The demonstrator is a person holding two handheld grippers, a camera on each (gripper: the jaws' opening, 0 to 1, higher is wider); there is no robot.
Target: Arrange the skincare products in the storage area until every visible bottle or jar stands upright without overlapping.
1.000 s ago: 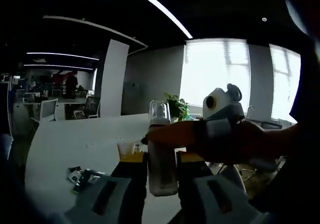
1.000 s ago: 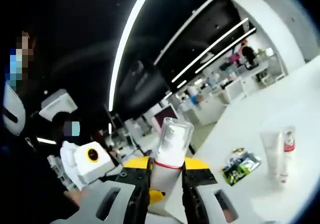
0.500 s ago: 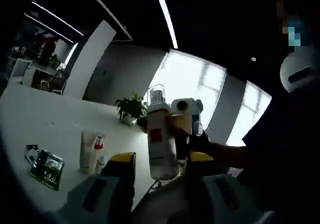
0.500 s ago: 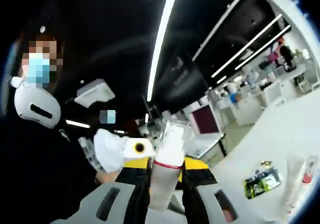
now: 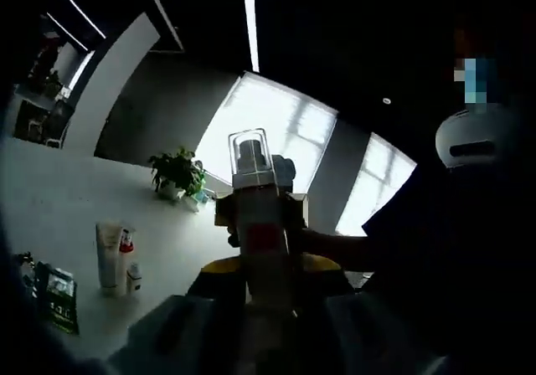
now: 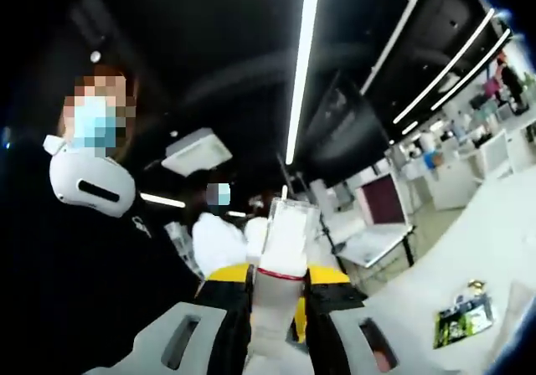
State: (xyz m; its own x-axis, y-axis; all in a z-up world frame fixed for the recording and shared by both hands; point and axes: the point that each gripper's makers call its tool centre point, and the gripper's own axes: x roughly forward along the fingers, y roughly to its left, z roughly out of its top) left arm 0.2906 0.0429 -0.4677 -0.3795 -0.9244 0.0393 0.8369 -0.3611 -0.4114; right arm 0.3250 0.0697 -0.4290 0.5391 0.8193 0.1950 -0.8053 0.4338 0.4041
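Mid-carry: bottle (image 5: 261, 224) clamped by both right gripper (image 6: 278, 295) and left gripper (image 5: 266, 276), aloft. Next: lowering upright beside tubes (image 5: 115, 256) at nine o'clock.

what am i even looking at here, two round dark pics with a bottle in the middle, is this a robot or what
No robot: a person holds a two-jaw gripper in each hand, and a fisheye camera rides on each gripper, looking along its jaws. That is why both pictures are round and tilted.

In the left gripper view, the left gripper is shut on a pump bottle with a clear cap. In the right gripper view, the right gripper grips the same bottle from the other side, so both hold it up in the air.

On the white table stand a tube and two small bottles, beside a flat green packet. A potted plant sits further back by the windows.
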